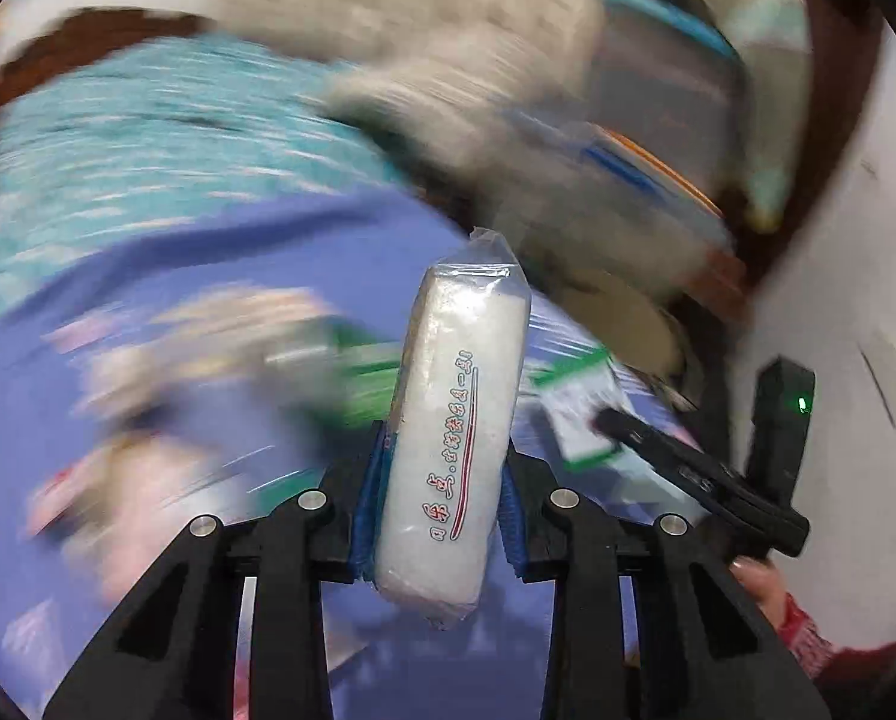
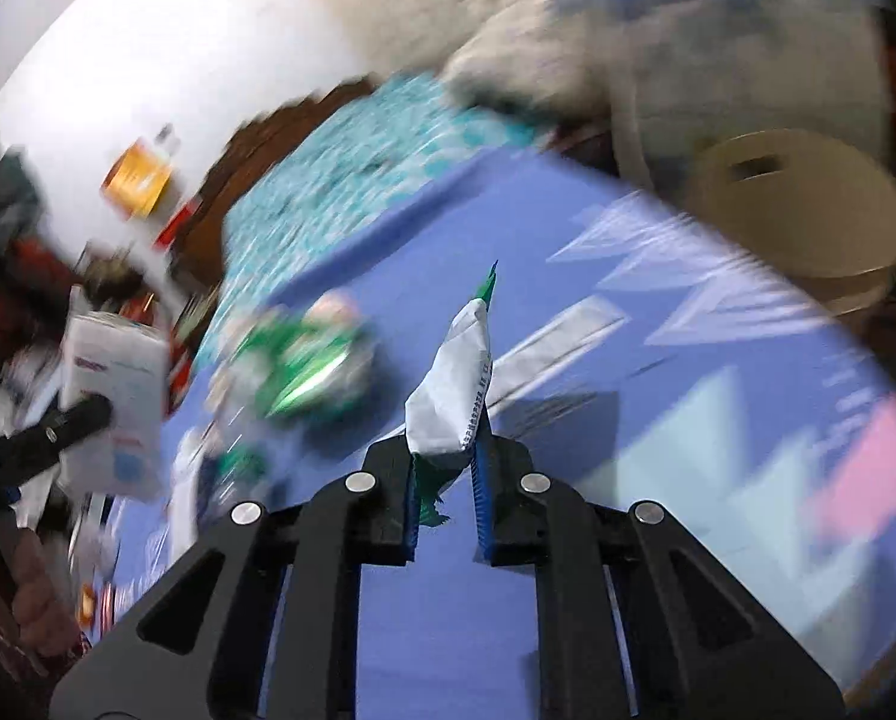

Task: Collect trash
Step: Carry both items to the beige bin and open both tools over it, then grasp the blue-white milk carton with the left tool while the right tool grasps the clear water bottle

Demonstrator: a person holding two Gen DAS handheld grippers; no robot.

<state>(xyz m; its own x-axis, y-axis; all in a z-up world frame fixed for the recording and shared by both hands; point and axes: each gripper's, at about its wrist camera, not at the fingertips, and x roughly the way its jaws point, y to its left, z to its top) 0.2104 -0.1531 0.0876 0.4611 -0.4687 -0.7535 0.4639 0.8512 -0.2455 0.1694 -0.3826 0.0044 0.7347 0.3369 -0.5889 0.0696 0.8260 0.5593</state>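
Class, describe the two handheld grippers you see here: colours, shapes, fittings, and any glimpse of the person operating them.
The left gripper and right gripper look alike: matte black angular linkage arms with triangular cut-outs, round silver pivot pins, and ribbed blue pads lining the finger faces. No cables show. Seen from the left wrist view, the person's hand emerges from a red patterned sleeve.

The packet point(image 1: 454, 420) is white under clear film, with red lettering and a red line. The wrapper point(image 2: 454, 396) is white with green edges and dark print. Both grippers' pads point(image 1: 369, 498) are blue on black fingers. The cloth point(image 2: 568, 276) is violet-blue with pale and pink shapes; the blanket point(image 1: 148, 144) is teal, flecked white.
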